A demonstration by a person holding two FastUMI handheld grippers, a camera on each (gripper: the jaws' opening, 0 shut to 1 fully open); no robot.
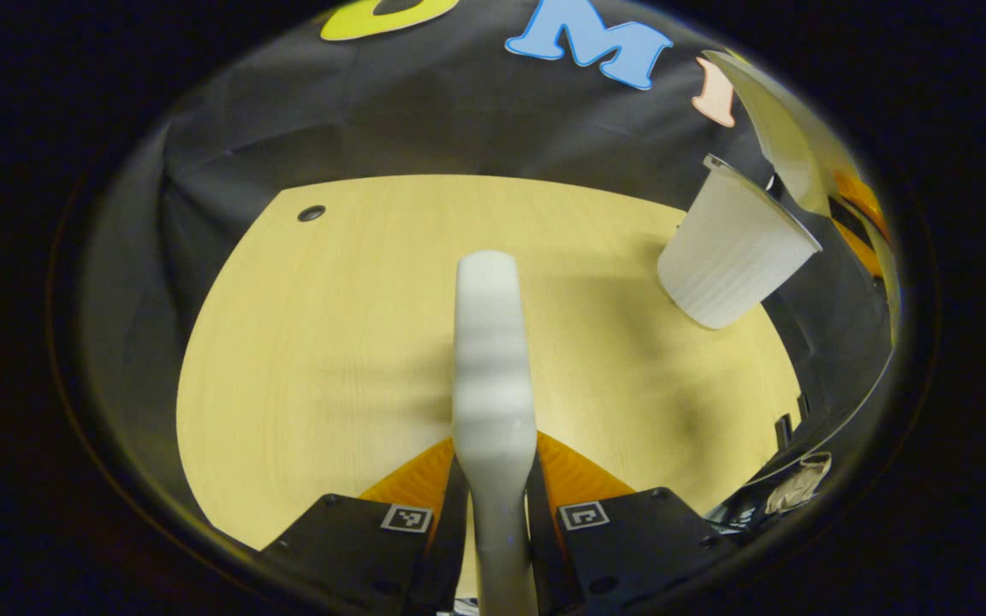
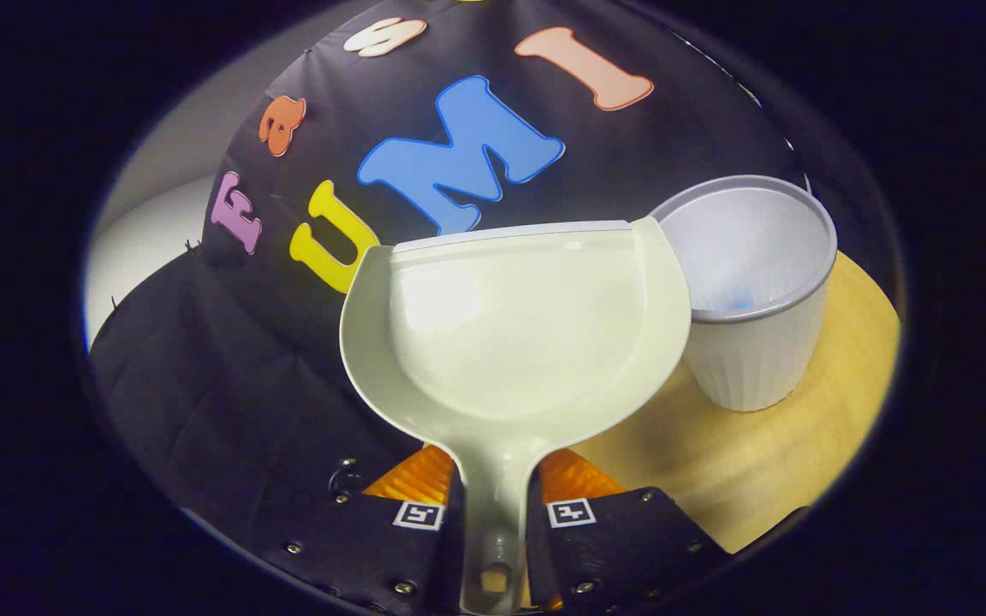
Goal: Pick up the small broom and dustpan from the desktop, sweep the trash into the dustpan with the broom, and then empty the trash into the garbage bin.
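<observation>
In the left gripper view, the left gripper (image 1: 494,505) sat at the bottom centre of the frame, its two fingers clenched from either side on the white plastic handle of the small broom (image 1: 493,376). The handle's long axis ran straight up the middle of the frame, away from the camera, its rounded end reaching the centre of the pale wooden round desktop (image 1: 330,342). A small dark hole (image 1: 311,213) lay in the desktop at the upper left. At the upper right stood the white ribbed plastic garbage bin (image 1: 728,257), well apart from the handle, with a pale curved edge of the dustpan (image 1: 788,137) just above it.

In the right gripper view, the right gripper (image 2: 494,513) at the bottom centre grasped the cream plastic dustpan (image 2: 514,334) by its narrow handle, both fingers pressed on it. The pan's long axis pointed up the frame, its wide scoop at the centre and its straight lip toward the black cloth wall. The pan's inside looked bare. Its right edge overlapped the grey rim of the bin (image 2: 758,342), which stood upright on the desktop (image 2: 767,462) at the right.
</observation>
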